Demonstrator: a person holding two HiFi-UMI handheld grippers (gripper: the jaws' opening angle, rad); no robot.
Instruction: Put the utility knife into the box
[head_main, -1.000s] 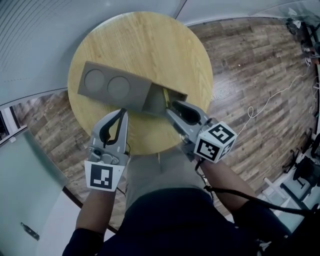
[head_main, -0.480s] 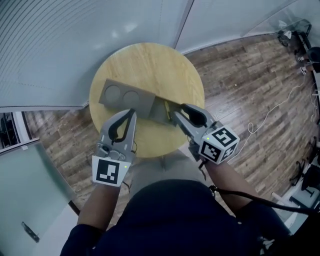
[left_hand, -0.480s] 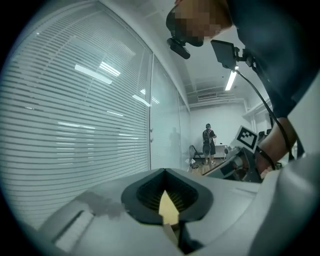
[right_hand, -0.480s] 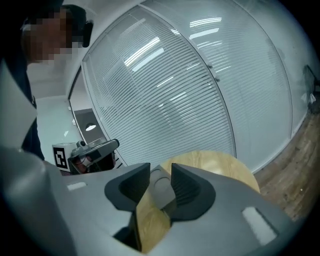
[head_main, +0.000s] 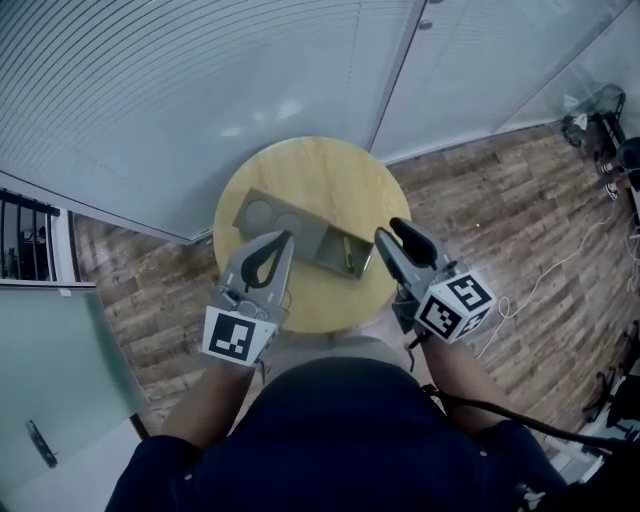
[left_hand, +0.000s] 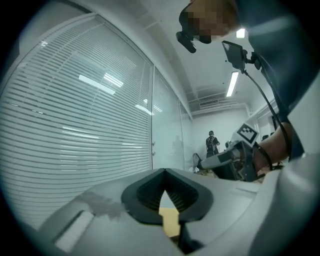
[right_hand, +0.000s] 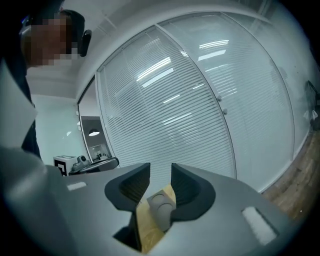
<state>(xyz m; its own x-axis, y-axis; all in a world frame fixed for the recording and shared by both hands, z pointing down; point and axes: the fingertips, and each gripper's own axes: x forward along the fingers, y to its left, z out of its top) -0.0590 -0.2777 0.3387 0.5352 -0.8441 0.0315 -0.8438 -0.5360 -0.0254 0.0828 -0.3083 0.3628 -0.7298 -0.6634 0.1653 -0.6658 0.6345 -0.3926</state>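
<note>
Head view: round wooden table (head_main: 310, 170) with a grey box (head_main: 305, 232) on it. Box lid part, with two round recesses, sits ahead of the left gripper's jaws. Open compartment sits nearer the right gripper's jaws. Utility knife (head_main: 347, 253), yellow, lies inside the open compartment, ahead of and between the two jaw sets, closer to the right one, touching neither.

Left gripper (head_main: 286, 238) is over the near side of the table with its tips at the box lid; contact can't be told. Jaws together, nothing in them. Right gripper (head_main: 392, 233) is just beside the compartment, jaws a little apart, empty.

Left gripper view: jaws meet at the tip, and only a sliver of table top shows through the hollow behind them. Right gripper view: narrow gap between the jaws. Beyond the gap are a round recess of the box and table top, nothing clamped. Window blinds (head_main: 200, 90) are far beyond both jaw sets.
</note>
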